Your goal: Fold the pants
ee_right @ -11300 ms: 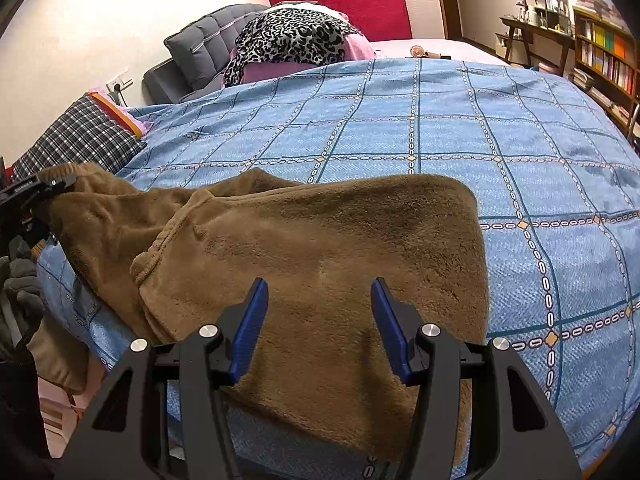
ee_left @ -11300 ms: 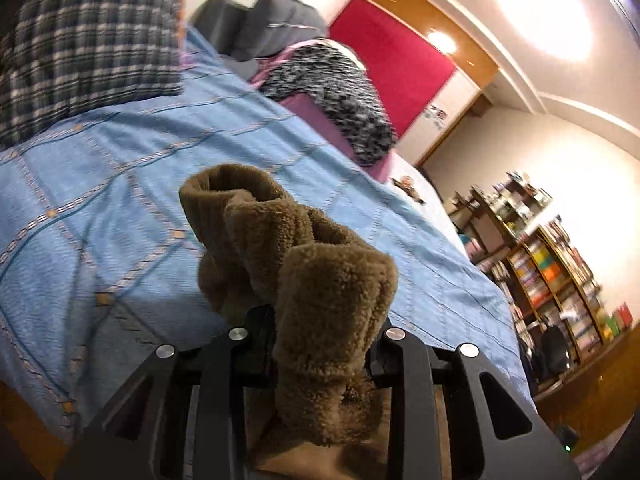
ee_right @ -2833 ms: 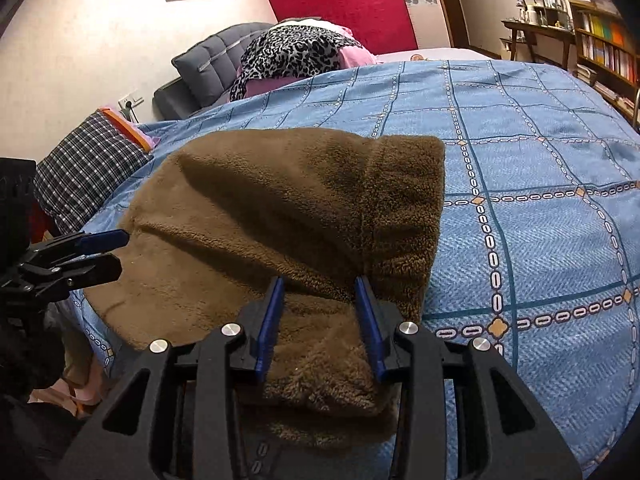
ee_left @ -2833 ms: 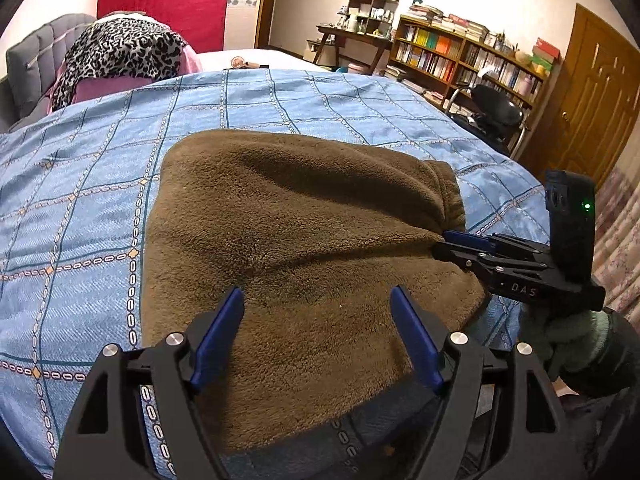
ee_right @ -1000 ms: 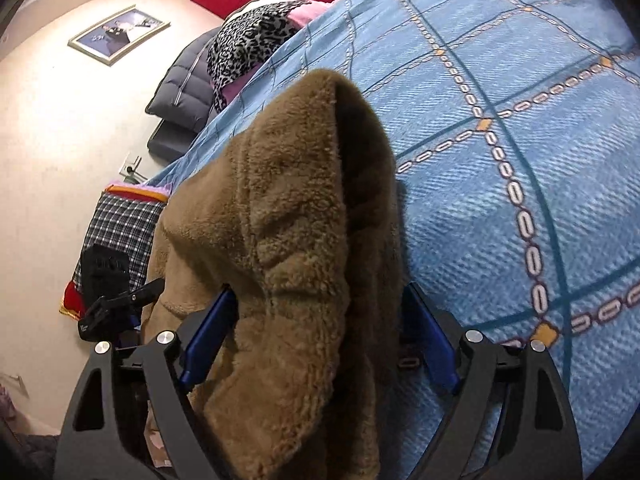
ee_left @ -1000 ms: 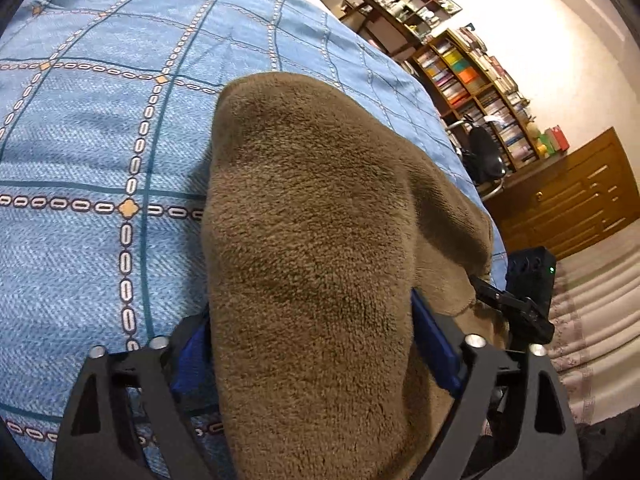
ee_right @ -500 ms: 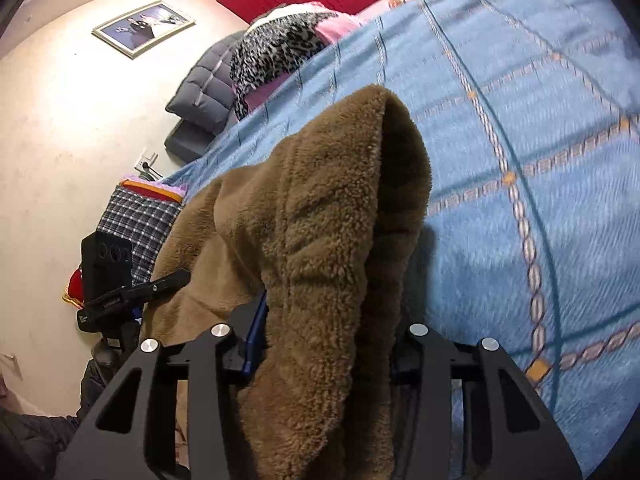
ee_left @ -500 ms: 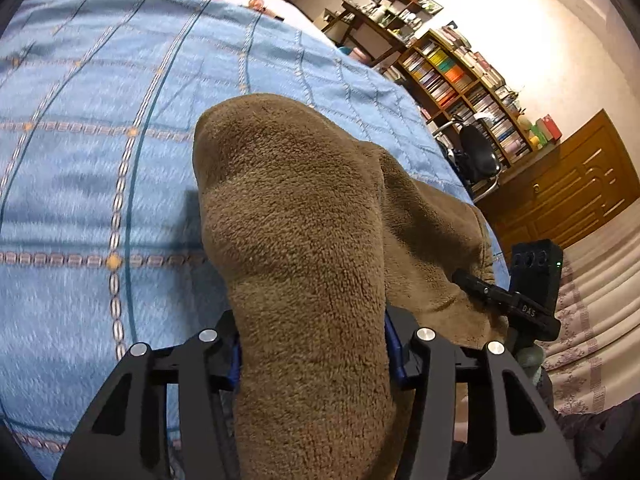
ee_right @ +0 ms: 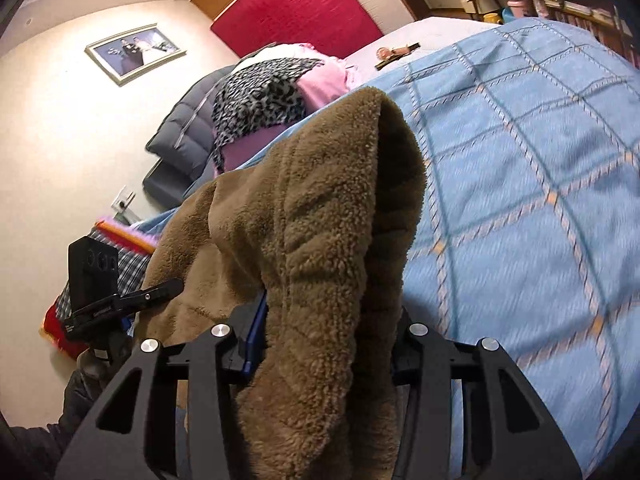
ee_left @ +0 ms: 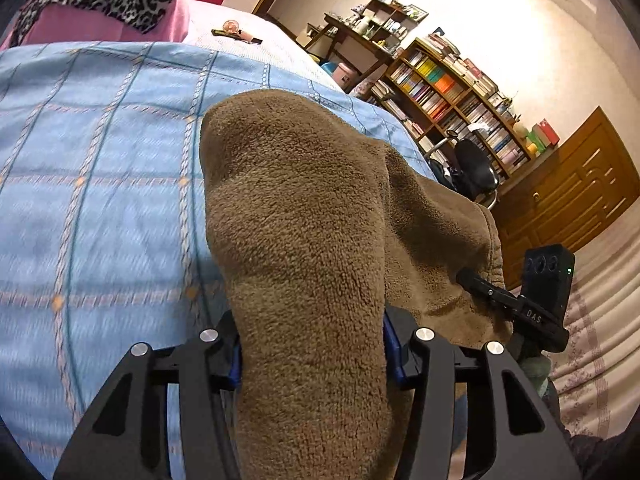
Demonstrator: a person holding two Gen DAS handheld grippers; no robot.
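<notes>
The brown fleece pants [ee_left: 304, 216] lie folded on the blue checked bedspread [ee_left: 100, 184]. My left gripper [ee_left: 312, 344] is shut on a thick fold at their left end, and the cloth hides the fingertips. My right gripper [ee_right: 328, 332] is shut on the fold at the other end of the pants [ee_right: 320, 216], lifted off the bed. The right gripper also shows in the left wrist view [ee_left: 516, 308], and the left gripper shows in the right wrist view [ee_right: 120, 300]. The pants span between them.
A leopard-print cloth on pink bedding [ee_right: 272, 92] and a grey padded cushion [ee_right: 180, 128] lie at the bed's head. A plaid pillow [ee_right: 124, 256] is at the left edge. Bookshelves [ee_left: 452, 92], an office chair [ee_left: 476, 168] and wooden cabinets [ee_left: 568, 196] stand beyond the bed.
Both grippers have closed on the ends of the pants and are lifting them off the bed; the views have tilted upward.
</notes>
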